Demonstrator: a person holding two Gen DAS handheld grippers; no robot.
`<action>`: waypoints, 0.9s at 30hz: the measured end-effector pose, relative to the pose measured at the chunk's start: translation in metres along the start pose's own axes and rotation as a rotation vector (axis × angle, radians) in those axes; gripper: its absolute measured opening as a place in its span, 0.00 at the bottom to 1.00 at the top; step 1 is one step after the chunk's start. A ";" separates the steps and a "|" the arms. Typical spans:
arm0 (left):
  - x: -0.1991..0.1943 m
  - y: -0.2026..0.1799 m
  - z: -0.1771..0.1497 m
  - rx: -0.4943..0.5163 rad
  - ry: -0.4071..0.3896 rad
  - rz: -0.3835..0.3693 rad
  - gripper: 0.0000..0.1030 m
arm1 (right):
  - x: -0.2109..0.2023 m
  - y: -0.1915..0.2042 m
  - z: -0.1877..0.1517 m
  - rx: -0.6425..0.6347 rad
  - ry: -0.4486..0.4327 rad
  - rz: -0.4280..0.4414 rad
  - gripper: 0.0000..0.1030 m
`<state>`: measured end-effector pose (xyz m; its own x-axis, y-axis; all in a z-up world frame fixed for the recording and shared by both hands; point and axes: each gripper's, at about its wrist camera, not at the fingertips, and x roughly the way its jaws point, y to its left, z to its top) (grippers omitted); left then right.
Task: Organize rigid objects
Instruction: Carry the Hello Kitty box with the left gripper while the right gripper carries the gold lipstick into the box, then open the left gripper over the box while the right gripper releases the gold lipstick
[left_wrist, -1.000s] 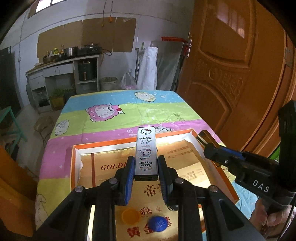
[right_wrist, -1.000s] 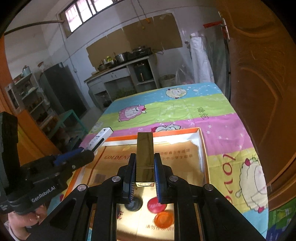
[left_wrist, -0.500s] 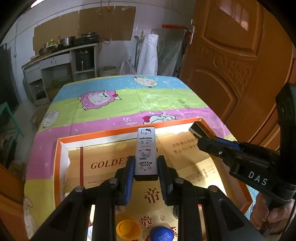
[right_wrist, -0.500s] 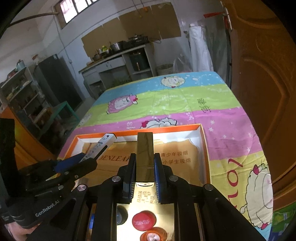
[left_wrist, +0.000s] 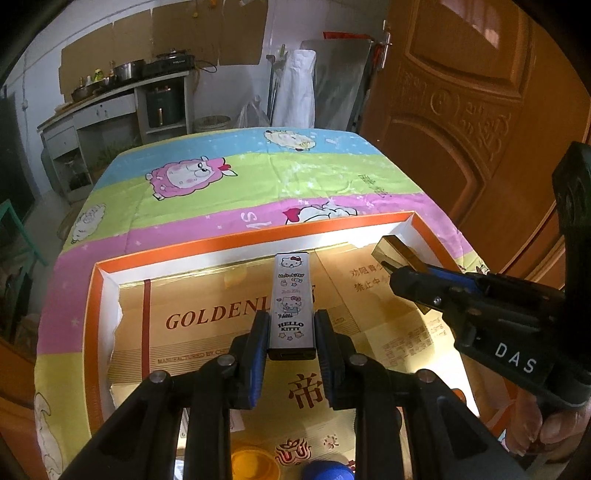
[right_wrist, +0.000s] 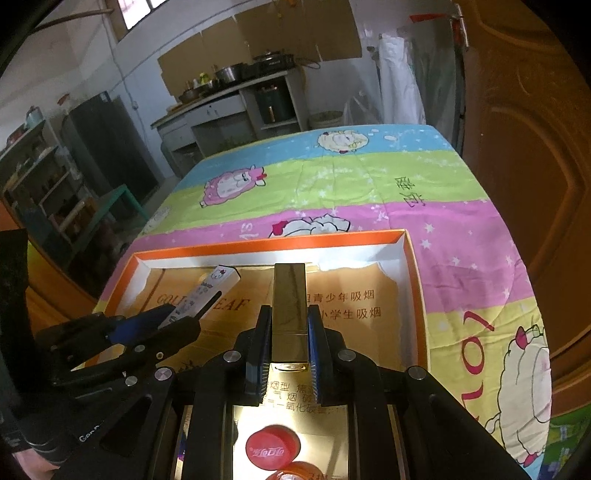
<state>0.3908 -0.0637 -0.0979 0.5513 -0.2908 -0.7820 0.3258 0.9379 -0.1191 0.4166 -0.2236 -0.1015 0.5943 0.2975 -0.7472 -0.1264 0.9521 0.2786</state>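
L gripper jaws clamp slim white Hello Kitty-printed lighter by its base, R gripper jaws clamp gold metal rectangular lighter likewise, both tipped down w/ free ends over orange-rimmed shallow cardboard tray on tabletop, prob. for set-down inside, clear of caps.

Caps in tray — perhaps near its front

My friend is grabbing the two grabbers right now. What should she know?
Left gripper: shut on the Hello Kitty lighter.
Right gripper: shut on the gold lighter.
Both hang over the orange-rimmed box on the sheep tablecloth.
Done: bottle caps, including a red cap, already lie in the box.
Left: set both lighters down inside, probably near the far end.
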 end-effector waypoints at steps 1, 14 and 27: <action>0.001 0.000 0.000 0.000 0.003 0.000 0.24 | 0.002 0.000 0.000 -0.002 0.006 -0.003 0.17; 0.017 -0.002 0.001 0.016 0.072 -0.014 0.24 | 0.019 0.001 0.001 -0.003 0.085 -0.027 0.17; 0.023 0.001 0.001 -0.003 0.094 -0.028 0.27 | 0.030 0.005 -0.001 -0.035 0.155 -0.078 0.18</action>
<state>0.4046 -0.0692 -0.1150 0.4675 -0.2980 -0.8322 0.3377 0.9303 -0.1433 0.4328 -0.2099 -0.1232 0.4738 0.2271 -0.8508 -0.1138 0.9739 0.1966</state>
